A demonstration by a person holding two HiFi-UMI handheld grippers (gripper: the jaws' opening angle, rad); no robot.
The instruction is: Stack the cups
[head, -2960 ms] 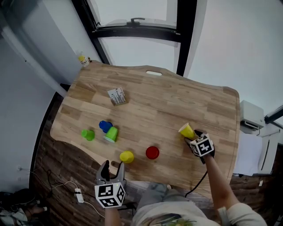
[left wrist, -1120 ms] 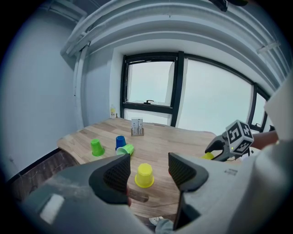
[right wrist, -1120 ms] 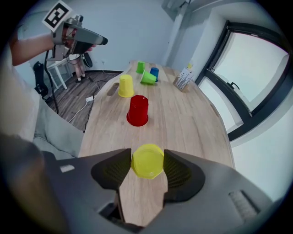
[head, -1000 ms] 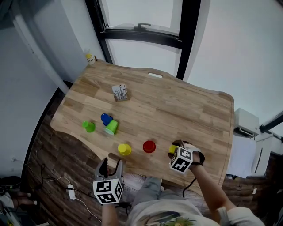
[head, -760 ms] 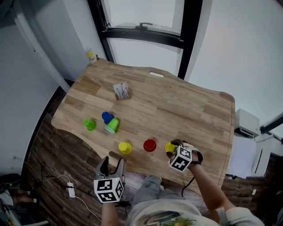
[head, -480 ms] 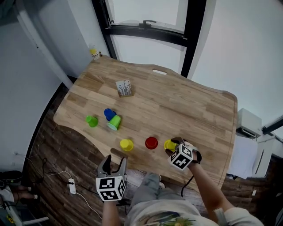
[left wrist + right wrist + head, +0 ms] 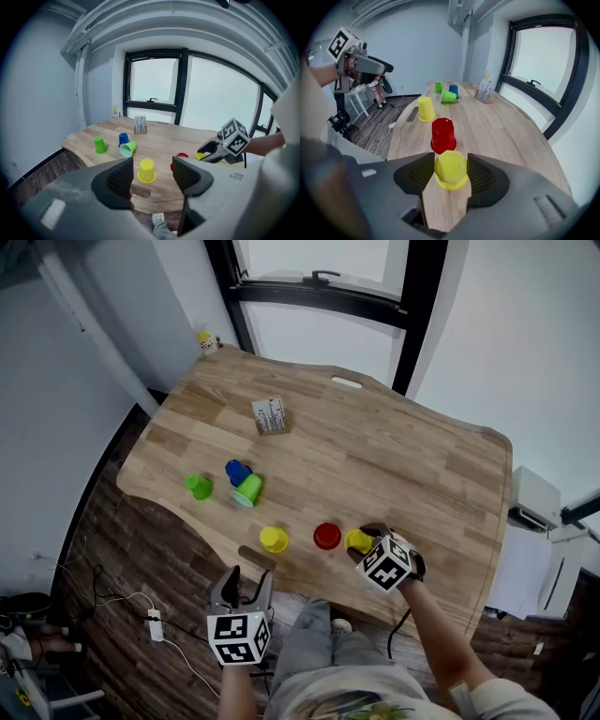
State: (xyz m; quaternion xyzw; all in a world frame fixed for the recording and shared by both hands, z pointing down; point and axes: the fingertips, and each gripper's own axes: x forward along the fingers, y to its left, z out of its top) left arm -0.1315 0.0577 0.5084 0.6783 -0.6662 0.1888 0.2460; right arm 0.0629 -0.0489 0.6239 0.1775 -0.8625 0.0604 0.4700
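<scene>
The right gripper (image 7: 367, 542) was seen clamped on an upturned yellow cup (image 7: 451, 169), both pads pressed against its sides, just beside the upturned red cup (image 7: 327, 536) near the front edge of the wooden table (image 7: 403, 456). The left gripper (image 7: 242, 585) was held off the table's front edge, its jaws spread with nothing between them. A second yellow cup (image 7: 274, 539) stood left of the red one; further left, a blue cup (image 7: 237, 472) and two green cups were grouped, one (image 7: 248, 490) lying on its side and one (image 7: 199, 487) upturned.
</scene>
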